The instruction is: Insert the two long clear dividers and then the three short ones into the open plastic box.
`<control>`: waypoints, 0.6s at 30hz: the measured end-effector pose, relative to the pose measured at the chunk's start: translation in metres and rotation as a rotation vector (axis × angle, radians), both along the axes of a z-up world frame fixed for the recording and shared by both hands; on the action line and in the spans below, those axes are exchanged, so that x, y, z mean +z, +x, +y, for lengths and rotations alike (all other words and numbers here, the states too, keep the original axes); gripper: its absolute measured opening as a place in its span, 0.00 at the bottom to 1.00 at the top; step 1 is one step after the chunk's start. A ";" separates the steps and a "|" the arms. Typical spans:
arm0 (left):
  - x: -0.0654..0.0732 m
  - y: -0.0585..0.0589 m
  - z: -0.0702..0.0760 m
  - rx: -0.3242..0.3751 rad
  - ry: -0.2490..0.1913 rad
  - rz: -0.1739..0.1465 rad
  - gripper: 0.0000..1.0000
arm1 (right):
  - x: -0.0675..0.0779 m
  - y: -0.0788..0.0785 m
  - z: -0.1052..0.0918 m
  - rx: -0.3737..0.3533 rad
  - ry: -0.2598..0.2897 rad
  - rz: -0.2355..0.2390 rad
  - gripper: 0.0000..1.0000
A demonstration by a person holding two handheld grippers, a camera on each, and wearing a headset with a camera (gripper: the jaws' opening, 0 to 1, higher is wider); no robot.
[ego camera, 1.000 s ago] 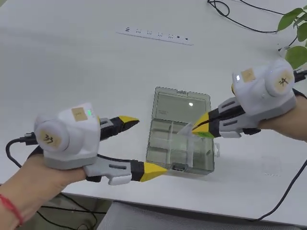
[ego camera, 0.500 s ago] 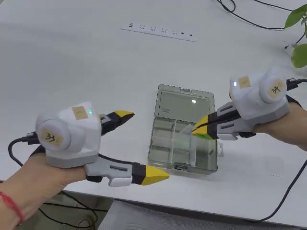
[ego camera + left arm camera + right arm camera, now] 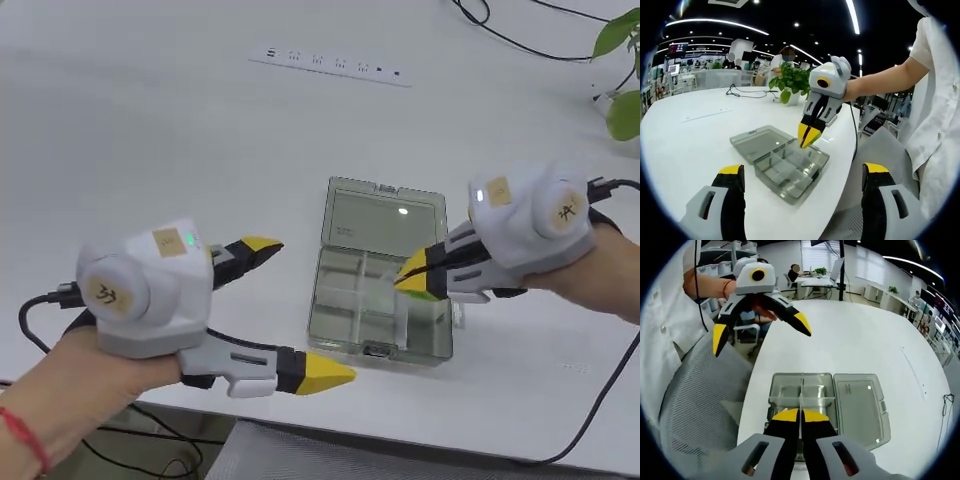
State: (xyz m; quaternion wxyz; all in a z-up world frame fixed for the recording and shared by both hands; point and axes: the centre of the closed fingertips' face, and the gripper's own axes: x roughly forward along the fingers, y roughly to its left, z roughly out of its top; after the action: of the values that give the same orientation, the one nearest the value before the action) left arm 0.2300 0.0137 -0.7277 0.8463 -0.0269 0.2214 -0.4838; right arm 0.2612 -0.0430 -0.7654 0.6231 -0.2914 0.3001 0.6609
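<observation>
Head view shows the open plastic box [image 3: 350, 300] at centre frame on a white table [image 3: 150, 130]. At centre right, the right hand-held gripper [image 3: 405, 275] is clenched on a clear divider [image 3: 801, 392], edge-on above the box's compartments. At lower left, the left hand-held gripper [image 3: 298, 308] is released, jaws spread wide.

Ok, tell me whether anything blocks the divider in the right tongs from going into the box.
Nothing visible does. The right tongs hold the clear divider directly over the open box.
</observation>
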 end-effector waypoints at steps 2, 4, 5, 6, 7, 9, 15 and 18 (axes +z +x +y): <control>0.000 0.000 0.000 -0.002 0.000 0.002 1.00 | -0.001 0.002 0.001 -0.009 -0.001 0.002 0.02; 0.000 0.000 0.000 -0.004 0.001 0.000 1.00 | -0.003 0.003 0.001 -0.018 0.001 0.010 0.02; 0.000 0.001 0.000 -0.002 -0.001 0.000 1.00 | -0.004 0.004 0.001 -0.022 0.000 0.009 0.02; 0.000 0.001 0.000 -0.001 -0.002 0.001 1.00 | -0.005 0.006 0.001 -0.025 0.003 0.012 0.02; 0.000 0.001 0.000 -0.001 -0.003 0.002 0.99 | -0.006 0.006 0.001 -0.026 0.002 0.011 0.02; -0.001 0.001 0.000 -0.003 -0.003 0.000 0.99 | -0.007 0.006 0.002 -0.028 0.004 0.014 0.02; -0.003 -0.001 -0.002 -0.008 -0.003 0.005 0.99 | -0.016 0.009 0.005 -0.020 -0.020 0.023 0.02; -0.002 -0.001 -0.003 -0.010 -0.005 0.003 0.99 | -0.023 0.008 0.005 -0.010 -0.042 0.018 0.02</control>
State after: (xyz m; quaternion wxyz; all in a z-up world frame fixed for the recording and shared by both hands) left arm 0.2286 0.0110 -0.7297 0.8433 -0.0288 0.2216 -0.4887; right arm 0.2692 -0.0384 -0.7879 0.6173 -0.2969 0.3209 0.6541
